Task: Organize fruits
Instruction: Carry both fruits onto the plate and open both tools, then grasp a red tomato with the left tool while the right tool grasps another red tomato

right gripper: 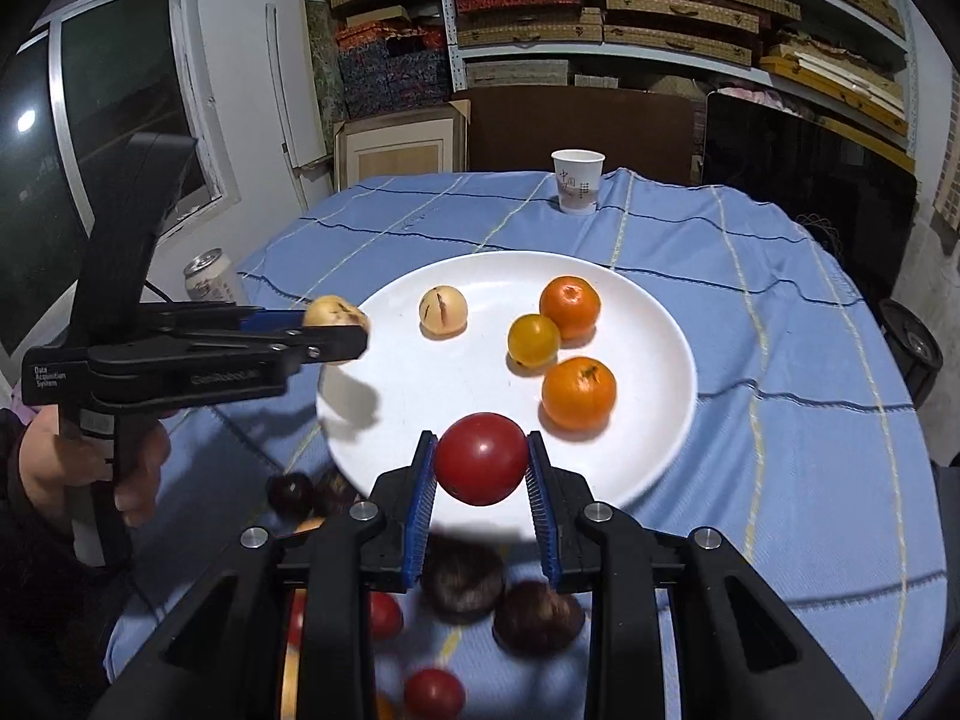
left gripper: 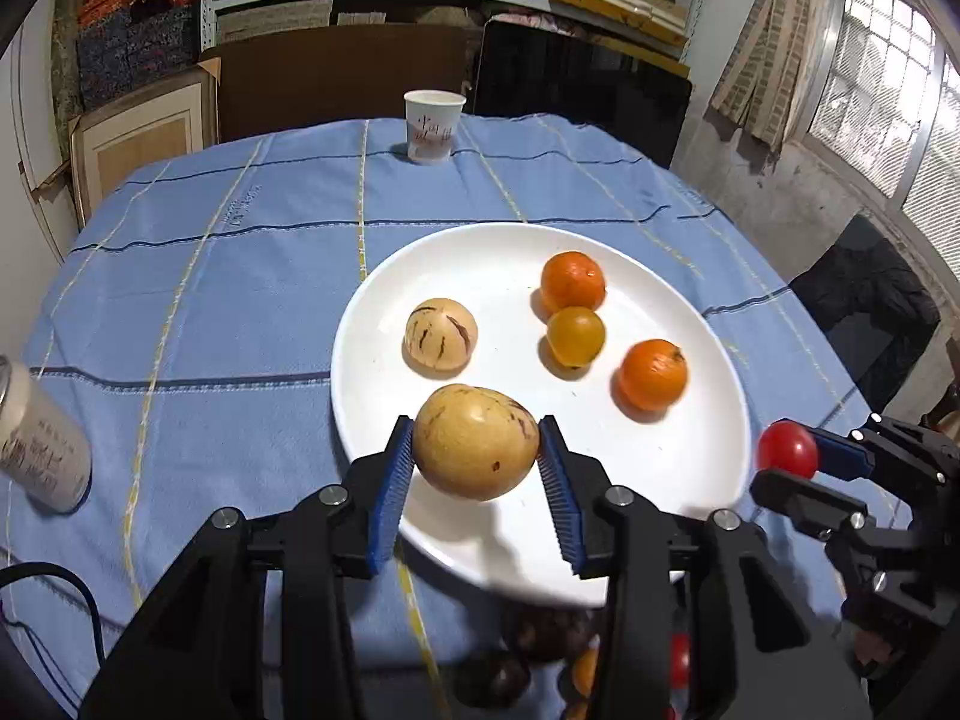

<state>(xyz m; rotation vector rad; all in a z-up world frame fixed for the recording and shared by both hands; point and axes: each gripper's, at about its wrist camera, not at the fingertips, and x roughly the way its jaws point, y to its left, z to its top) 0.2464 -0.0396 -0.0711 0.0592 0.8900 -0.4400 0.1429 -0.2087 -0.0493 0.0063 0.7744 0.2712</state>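
My left gripper [left gripper: 477, 450] is shut on a yellow pepino melon [left gripper: 475, 441] and holds it above the near rim of the white plate [left gripper: 480, 252]. My right gripper [right gripper: 480, 468] is shut on a red tomato [right gripper: 480, 467] above the plate's near rim [right gripper: 660, 312]. On the plate lie a striped pepino melon [left gripper: 441, 335], two oranges [left gripper: 573, 281] [left gripper: 653, 374] and a yellow tomato [left gripper: 576, 336]. The right gripper with its tomato also shows in the left wrist view [left gripper: 787, 450]. The left gripper with its melon shows in the right wrist view [right gripper: 336, 321].
Several dark and red fruits [right gripper: 462, 585] lie on the blue cloth [left gripper: 210, 300] in front of the plate. A paper cup [left gripper: 433, 126] stands at the table's far edge. A drink can [left gripper: 36, 444] stands at the left.
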